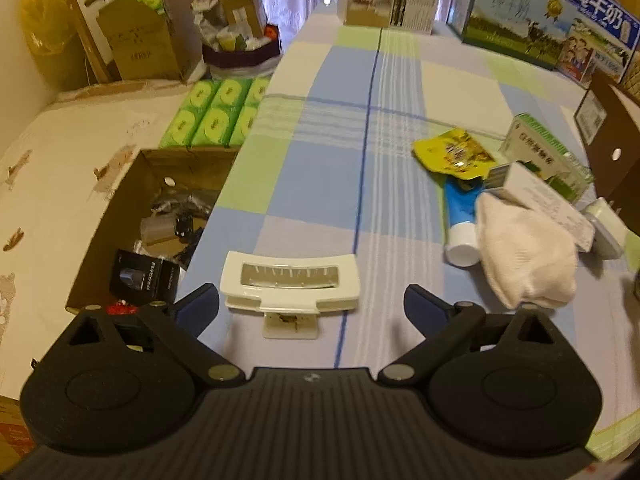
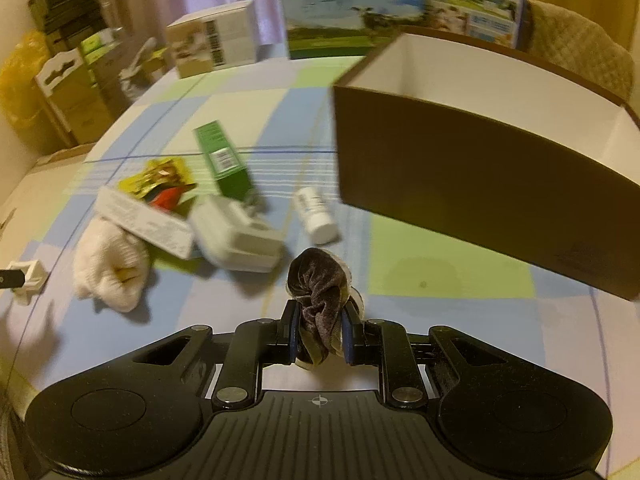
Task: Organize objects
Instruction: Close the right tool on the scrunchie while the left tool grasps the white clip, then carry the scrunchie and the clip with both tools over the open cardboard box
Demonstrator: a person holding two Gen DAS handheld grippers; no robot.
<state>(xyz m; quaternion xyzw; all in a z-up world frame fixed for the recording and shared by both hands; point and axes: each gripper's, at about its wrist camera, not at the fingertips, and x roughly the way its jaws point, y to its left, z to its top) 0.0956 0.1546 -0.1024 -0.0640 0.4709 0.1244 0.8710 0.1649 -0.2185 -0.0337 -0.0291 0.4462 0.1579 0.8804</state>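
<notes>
My left gripper (image 1: 312,304) is open, its blue-padded fingers on either side of a white plastic clip (image 1: 290,286) lying on the checked cloth. My right gripper (image 2: 320,334) is shut on a dark velvet scrunchie (image 2: 318,286), held above the cloth. A brown box (image 2: 480,176) with a white inside stands open to the right of it. To the left lies a pile: a white sock (image 2: 110,266), a white charger (image 2: 236,236), a white pill bottle (image 2: 316,216), a green carton (image 2: 224,162), a yellow pouch (image 2: 160,182) and a grey-white carton (image 2: 144,222). The left wrist view also shows a blue tube (image 1: 460,216).
Milk cartons (image 2: 352,12) and a beige box (image 2: 212,44) stand along the table's far edge. Left of the table sit an open cardboard box (image 1: 132,216) of odds and ends, green tissue packs (image 1: 216,114) and stacked boxes (image 1: 132,36).
</notes>
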